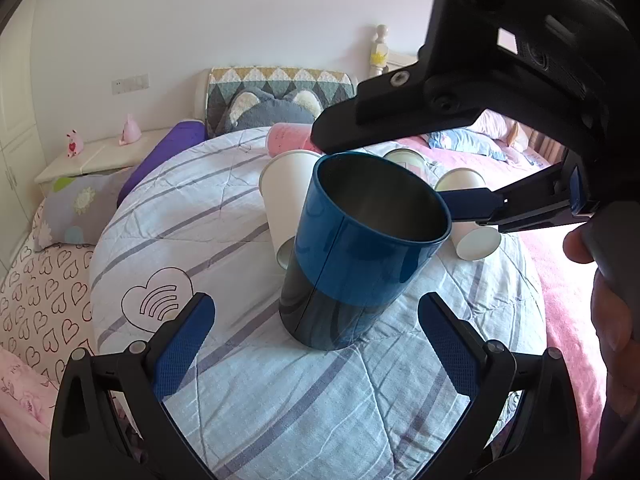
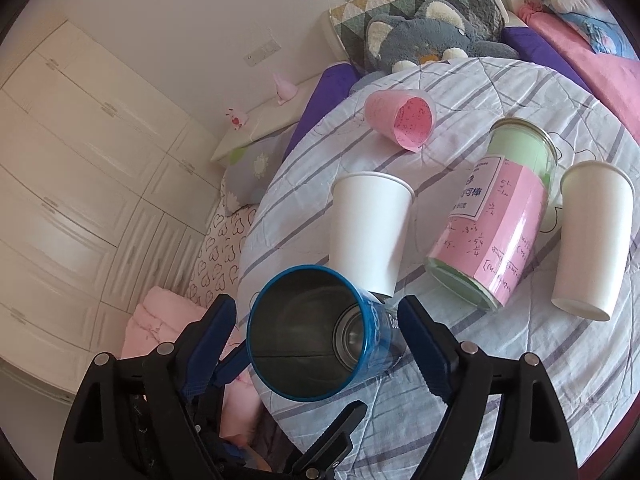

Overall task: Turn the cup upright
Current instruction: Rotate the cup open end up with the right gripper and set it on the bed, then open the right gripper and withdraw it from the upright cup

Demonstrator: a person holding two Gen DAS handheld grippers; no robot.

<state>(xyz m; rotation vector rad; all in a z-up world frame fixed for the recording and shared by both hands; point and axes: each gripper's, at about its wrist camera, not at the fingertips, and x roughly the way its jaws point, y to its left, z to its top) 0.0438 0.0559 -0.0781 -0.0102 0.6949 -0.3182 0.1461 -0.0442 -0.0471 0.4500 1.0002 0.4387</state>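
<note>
A blue metal cup (image 1: 352,248) stands upright, mouth up, on the striped round cushion (image 1: 248,408). It also shows in the right wrist view (image 2: 316,332), seen from above into its steel inside. My left gripper (image 1: 316,344) is open, its blue pads (image 1: 184,348) on either side of the cup's base and apart from it. My right gripper (image 2: 316,336) is open around the cup's rim; its fingers (image 1: 472,204) show above and right of the cup, with no clear contact.
Two white paper cups (image 2: 368,232) (image 2: 592,236), a pink cup (image 2: 400,120) and a pink-labelled tin (image 2: 500,216) lie on the cushion behind the blue cup. A grey plush toy (image 2: 424,36) and pillows lie beyond. A bedside shelf (image 1: 100,156) is at left.
</note>
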